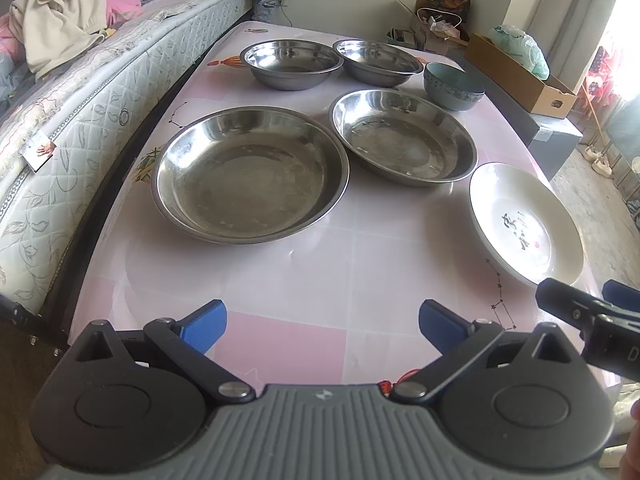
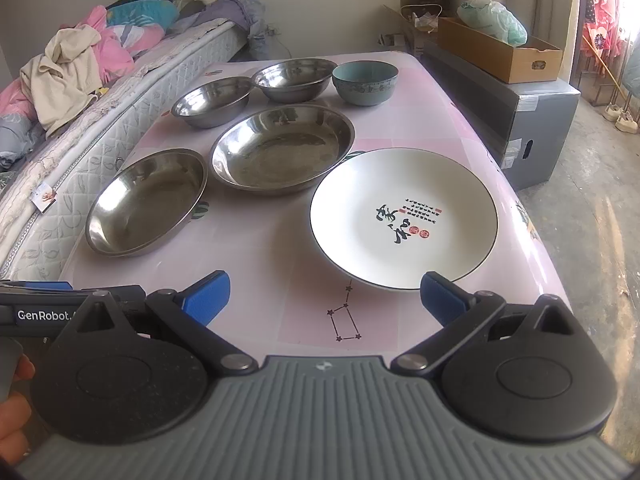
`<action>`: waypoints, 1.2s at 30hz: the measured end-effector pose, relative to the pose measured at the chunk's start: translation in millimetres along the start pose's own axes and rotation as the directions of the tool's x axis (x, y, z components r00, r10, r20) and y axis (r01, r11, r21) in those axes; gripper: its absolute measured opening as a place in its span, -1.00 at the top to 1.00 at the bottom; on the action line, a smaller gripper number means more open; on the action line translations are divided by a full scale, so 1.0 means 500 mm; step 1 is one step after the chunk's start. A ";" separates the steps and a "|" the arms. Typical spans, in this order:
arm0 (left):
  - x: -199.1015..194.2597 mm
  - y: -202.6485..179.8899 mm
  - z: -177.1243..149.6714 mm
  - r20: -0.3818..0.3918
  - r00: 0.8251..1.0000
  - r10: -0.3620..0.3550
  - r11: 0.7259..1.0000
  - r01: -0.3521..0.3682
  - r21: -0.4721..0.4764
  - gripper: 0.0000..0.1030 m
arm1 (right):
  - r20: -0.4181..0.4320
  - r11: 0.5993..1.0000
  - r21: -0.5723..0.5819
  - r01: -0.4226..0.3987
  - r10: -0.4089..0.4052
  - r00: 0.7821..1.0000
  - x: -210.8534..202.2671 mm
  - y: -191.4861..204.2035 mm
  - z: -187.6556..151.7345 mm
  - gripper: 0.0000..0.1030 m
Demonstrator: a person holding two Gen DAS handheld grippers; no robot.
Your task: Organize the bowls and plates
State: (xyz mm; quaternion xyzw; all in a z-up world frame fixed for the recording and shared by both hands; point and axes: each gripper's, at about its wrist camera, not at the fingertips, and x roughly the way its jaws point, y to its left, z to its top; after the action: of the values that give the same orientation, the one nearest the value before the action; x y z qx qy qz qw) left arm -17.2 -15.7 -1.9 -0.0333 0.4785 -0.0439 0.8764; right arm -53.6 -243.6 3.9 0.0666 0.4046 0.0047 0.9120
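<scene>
On the pink table we see two large steel plates, two small steel bowls behind them, a teal bowl and a white plate. Our left gripper hangs wide open over the bare near edge, holding nothing; our right gripper is equally spread and empty, one finger just at the white plate's near rim. Only the right wrist view shows that plate's calligraphy clearly; the left view shows it edge-on, plus the right tool's side.
</scene>
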 end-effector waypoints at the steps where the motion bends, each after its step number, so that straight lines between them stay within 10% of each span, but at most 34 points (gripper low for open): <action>1: 0.000 0.000 0.000 0.000 1.000 0.000 1.000 0.000 0.001 -0.99 | 0.000 1.000 -0.002 -0.001 0.001 1.000 0.000 0.001 0.000 -0.98; 36: 0.003 0.003 -0.008 -0.005 1.000 0.004 1.000 -0.004 -0.004 -0.99 | -0.007 1.000 -0.001 -0.010 0.010 1.000 0.006 0.007 -0.002 -0.98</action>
State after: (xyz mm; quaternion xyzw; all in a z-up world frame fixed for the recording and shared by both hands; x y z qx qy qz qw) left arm -19.4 -14.3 -5.5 -0.0342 0.4808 -0.0412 0.8752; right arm -52.0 -239.8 1.4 0.0680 0.4076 0.0097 0.9106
